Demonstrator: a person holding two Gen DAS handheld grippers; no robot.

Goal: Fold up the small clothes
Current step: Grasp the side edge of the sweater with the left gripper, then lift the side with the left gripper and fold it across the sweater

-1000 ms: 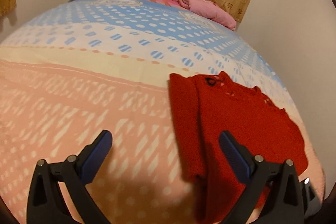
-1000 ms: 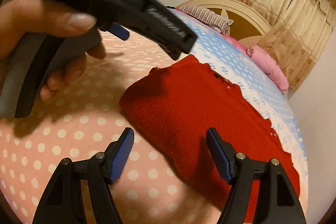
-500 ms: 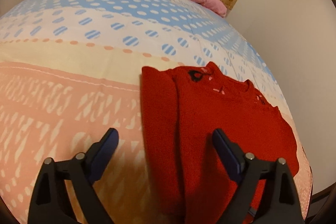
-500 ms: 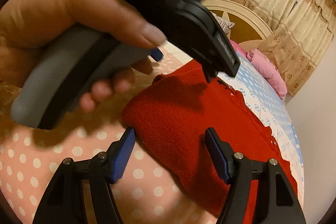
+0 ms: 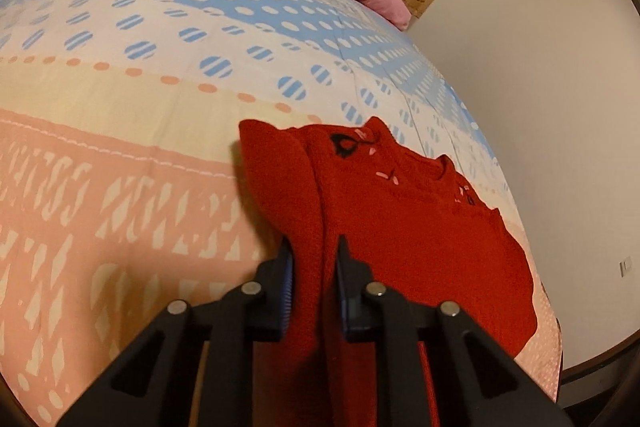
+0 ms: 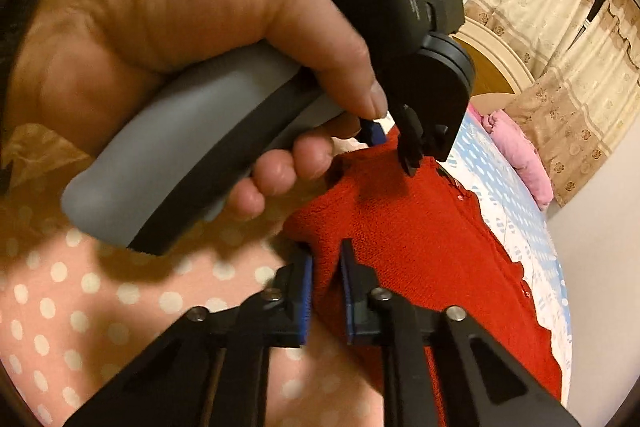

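Both grippers, wide apart a moment ago, have just closed: left gripper [image 5: 313, 267] and right gripper [image 6: 326, 281] pinch the red sweater [image 5: 400, 219]; only the right view shows the person's hand [image 6: 168, 27].

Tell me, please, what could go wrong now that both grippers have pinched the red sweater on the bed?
The left gripper clamps only a narrow ridge of the red sweater, so the knit could slip out on lifting. The right gripper bites near the same edge, close to the left hand; the tools might collide, and the folded sleeve may unfold.
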